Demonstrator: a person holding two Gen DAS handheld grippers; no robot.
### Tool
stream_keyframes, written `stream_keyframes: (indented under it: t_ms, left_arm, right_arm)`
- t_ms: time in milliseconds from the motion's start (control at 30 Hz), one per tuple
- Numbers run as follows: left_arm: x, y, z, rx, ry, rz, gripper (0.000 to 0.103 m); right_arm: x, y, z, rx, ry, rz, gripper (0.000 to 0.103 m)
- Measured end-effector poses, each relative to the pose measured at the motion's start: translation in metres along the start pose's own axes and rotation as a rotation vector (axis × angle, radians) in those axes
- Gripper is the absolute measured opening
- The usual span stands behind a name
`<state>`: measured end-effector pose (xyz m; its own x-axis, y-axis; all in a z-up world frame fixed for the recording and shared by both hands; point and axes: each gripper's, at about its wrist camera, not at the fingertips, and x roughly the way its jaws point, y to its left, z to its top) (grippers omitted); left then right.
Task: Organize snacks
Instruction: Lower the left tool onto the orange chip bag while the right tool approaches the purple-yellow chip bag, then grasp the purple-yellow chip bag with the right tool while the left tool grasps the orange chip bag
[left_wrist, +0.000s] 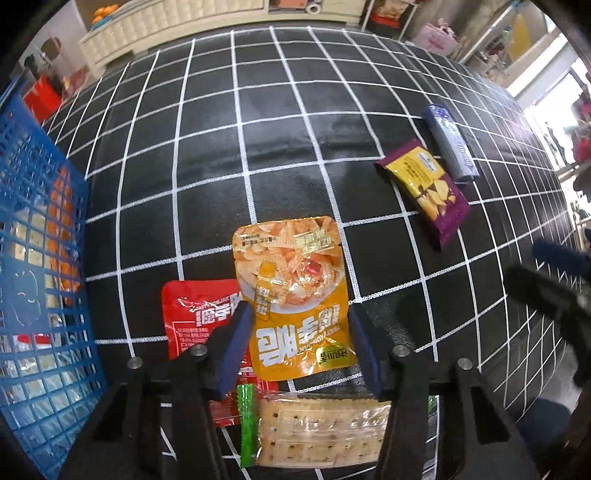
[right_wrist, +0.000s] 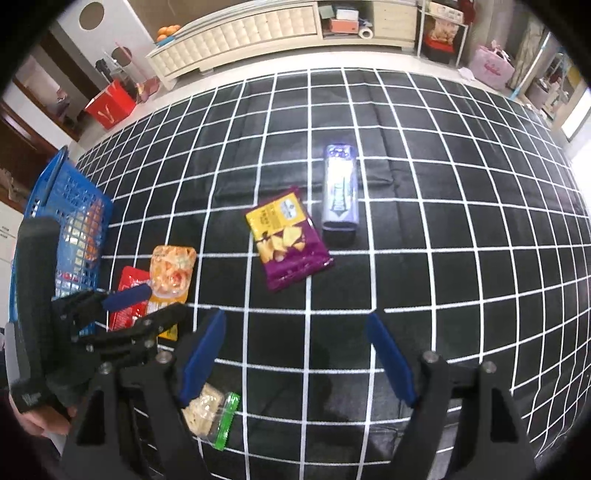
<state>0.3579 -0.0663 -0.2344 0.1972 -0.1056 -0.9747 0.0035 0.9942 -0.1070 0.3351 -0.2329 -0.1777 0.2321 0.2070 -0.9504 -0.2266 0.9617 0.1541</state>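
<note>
Beside the blue basket (left_wrist: 40, 258), the left gripper (left_wrist: 299, 347) stands open around the yellow packet (left_wrist: 291, 291) — probably to lift it in; the right gripper (right_wrist: 295, 354) waits open, empty

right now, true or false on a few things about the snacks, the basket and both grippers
1. The left gripper has its fingers either side of the orange foil snack pouch. True.
2. The right gripper is shut on the purple chip packet. False: it is open and holds nothing.
3. The blue plastic mesh basket is empty. False: packets show through its wall.
4. The orange pouch overlaps the red foil pouch. True.
5. The silvery purple tube-shaped pack lies inside the basket. False: it lies on the black grid-patterned cloth beside the purple packet.
</note>
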Motion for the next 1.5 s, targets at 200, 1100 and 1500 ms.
stream_keyframes:
  t_ms: [200,1100,1500]
  left_arm:
    - [-0.009,-0.01,-0.008,-0.025,-0.042,-0.08,0.013]
    - [-0.026,0.043,0.011,-0.082,-0.154,-0.087,0.008]
    - [-0.08,0.039,-0.014,-0.042,-0.214,-0.06,0.008]
  right_arm:
    - [0.014,0.017,0.014,-0.079,0.007,0.027,0.083]
    - [0.079,0.025,0.047,-0.295,0.087,-0.106,0.052]
    - [0.008,0.043,0.023,-0.238,-0.02,-0.041,0.052]
